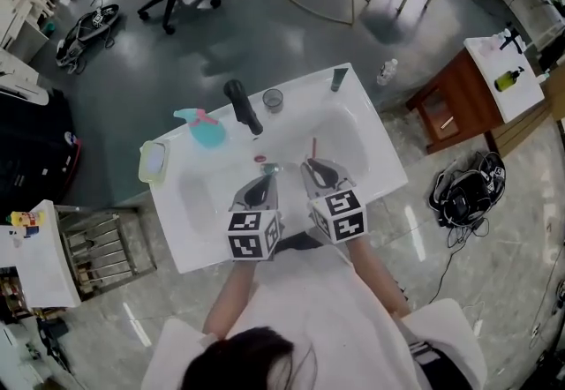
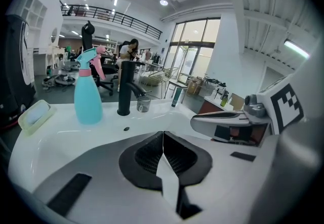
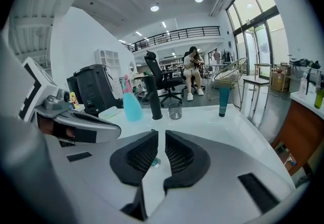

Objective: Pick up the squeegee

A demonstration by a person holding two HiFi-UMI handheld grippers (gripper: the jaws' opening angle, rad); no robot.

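Both grippers hang side by side over the white sink [image 1: 371, 159], pointing into its basin. The left gripper [image 1: 266, 175] has its black pads pressed together with nothing between them [image 2: 162, 139]. The right gripper [image 1: 311, 166] is also shut and empty, with only a hairline gap between its pads [image 3: 161, 149]. Just beyond the right gripper's tip a thin red stick-like thing [image 1: 312, 146] lies in the basin; I cannot tell whether it is the squeegee. A small teal item [image 1: 270, 168] lies at the left gripper's tip, and a small red spot [image 1: 259, 159] is beside it.
At the back of the sink stand a black faucet [image 1: 243, 106], a blue spray bottle [image 1: 205, 128], a small glass [image 1: 273, 100] and a dark teal tube [image 1: 339, 79]. A yellow-green soap dish [image 1: 152, 161] sits at the left corner. A wooden cabinet [image 1: 450, 106] stands to the right.
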